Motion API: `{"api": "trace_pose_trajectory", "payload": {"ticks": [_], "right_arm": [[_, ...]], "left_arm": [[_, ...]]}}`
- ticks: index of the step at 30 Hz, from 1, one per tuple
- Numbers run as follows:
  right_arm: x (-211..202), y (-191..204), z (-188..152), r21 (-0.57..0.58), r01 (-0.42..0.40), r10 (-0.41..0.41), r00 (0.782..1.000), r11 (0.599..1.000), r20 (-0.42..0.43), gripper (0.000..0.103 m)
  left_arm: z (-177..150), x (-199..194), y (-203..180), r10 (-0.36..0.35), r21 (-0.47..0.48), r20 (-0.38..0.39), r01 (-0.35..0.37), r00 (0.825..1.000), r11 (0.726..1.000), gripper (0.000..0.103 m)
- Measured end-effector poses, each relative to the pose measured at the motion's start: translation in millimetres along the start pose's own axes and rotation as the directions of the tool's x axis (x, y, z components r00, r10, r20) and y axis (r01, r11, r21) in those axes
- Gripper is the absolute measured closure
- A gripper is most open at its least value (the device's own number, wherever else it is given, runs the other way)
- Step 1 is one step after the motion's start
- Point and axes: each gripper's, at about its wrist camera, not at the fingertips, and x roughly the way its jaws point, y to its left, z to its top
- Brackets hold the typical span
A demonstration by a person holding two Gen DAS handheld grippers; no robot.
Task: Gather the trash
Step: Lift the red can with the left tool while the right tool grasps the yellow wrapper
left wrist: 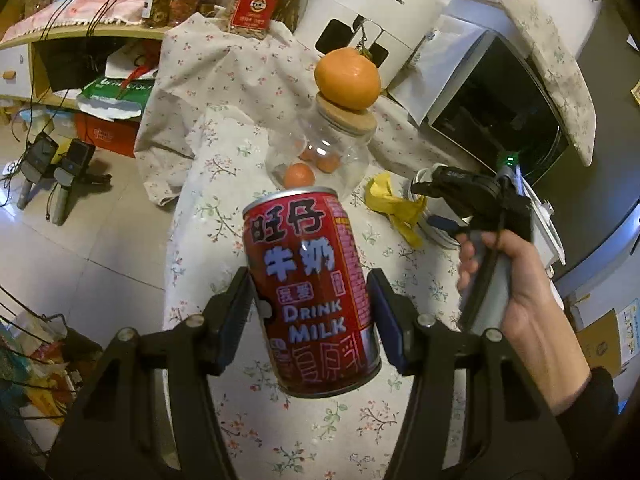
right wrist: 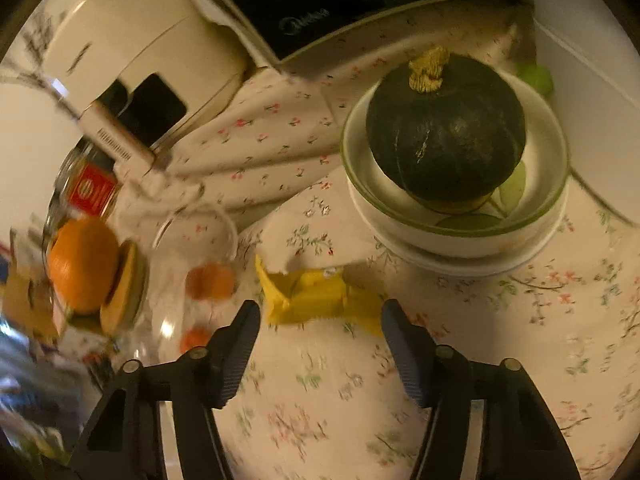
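Note:
My left gripper (left wrist: 312, 312) is shut on a red milk drink can (left wrist: 312, 292) and holds it upright above the floral tablecloth. A crumpled yellow wrapper (left wrist: 394, 202) lies on the table beyond the can. In the right wrist view the yellow wrapper (right wrist: 316, 296) lies just ahead of my right gripper (right wrist: 320, 336), which is open and empty, with its fingers on either side of the wrapper's near edge. In the left wrist view the right gripper (left wrist: 436, 206) hovers over the wrapper, held by a hand.
A glass jar (left wrist: 320, 152) with a cork lid has an orange (left wrist: 347, 78) on top and small fruits inside. A dark green squash (right wrist: 444, 128) sits in a white bowl (right wrist: 460, 232). A microwave (left wrist: 500, 112) and a white appliance (left wrist: 380, 12) stand behind.

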Motion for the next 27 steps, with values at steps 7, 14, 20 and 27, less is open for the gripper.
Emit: {"api": "trace_pose_trajectory", "payload": {"ticks": [7,14,20,27], "right_arm": [[7,-11,-4,0.043,0.010,-0.010,1.000,0.999,0.010,0.088],[-33,-28,-19,-0.041,0.017,-0.016,0.999,0.999,0.031,0.091],[-97,-64,-43,-0.073,0.022,-0.018,0.998,0.997,0.061,0.091],[-182,-127,-75,-0.082,0.079,-0.069,0.991,0.993,0.111,0.091]], "left_arm": [[-1,3,-4,-0.007,0.008,-0.012,0.007,1.000,1.000,0.044],[-4,3,-18,-0.039,0.016,-0.027,0.040,0.999,0.999,0.044],[-9,-3,-40,-0.093,0.025,-0.027,0.094,0.995,0.995,0.044],[-20,-17,-71,-0.170,0.053,-0.029,0.172,0.985,0.984,0.044]]}}
